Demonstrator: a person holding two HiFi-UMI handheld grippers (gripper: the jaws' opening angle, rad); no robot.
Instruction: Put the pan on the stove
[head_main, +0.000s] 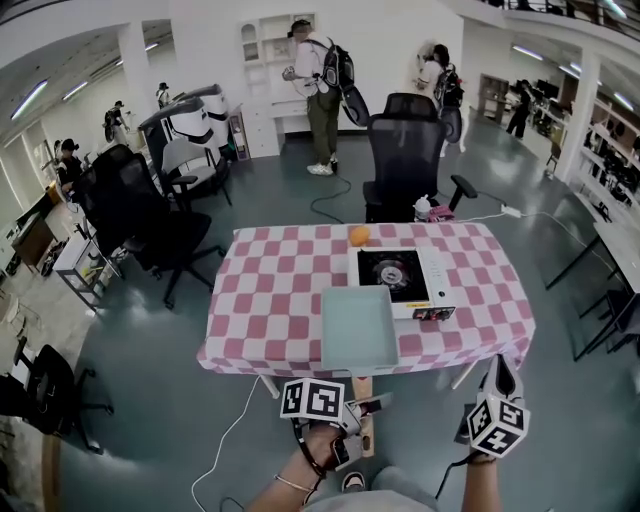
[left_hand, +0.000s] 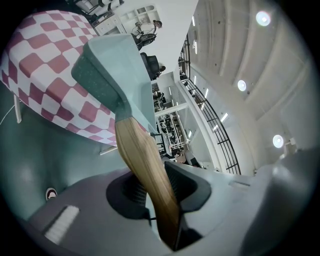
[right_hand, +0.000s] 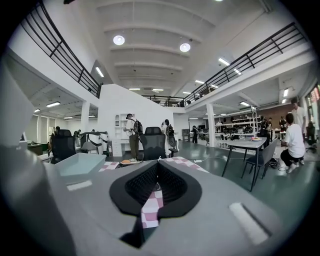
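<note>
Closest in, at 6 o'clock in the head view, the left gripper (head_main: 370, 405) has its jaws clamped on the wooden handle (left_hand: 145, 165) of the pan; the left gripper view shows both pads pressing the handle's sides. Just to its right, at 5 o'clock, the right gripper (head_main: 500, 372) has its jaws closed with nothing between them, only checked cloth visible past them.

From the left gripper, the handle runs toward 12 o'clock to the pale teal square pan (head_main: 357, 327), which sits over the near edge of the table (head_main: 270, 290) with its pink-and-white checked cloth. Whether the pan rests on the cloth or is held just above it cannot be told. It is not on the stove.

At 1 o'clock from the pan, just beside its far right corner, stands the white portable gas stove (head_main: 400, 277), its burner bare. Beyond the pan at 12 o'clock, near the far edge, lies an orange (head_main: 359, 236).

Past the table stands a black office chair (head_main: 405, 150).
</note>
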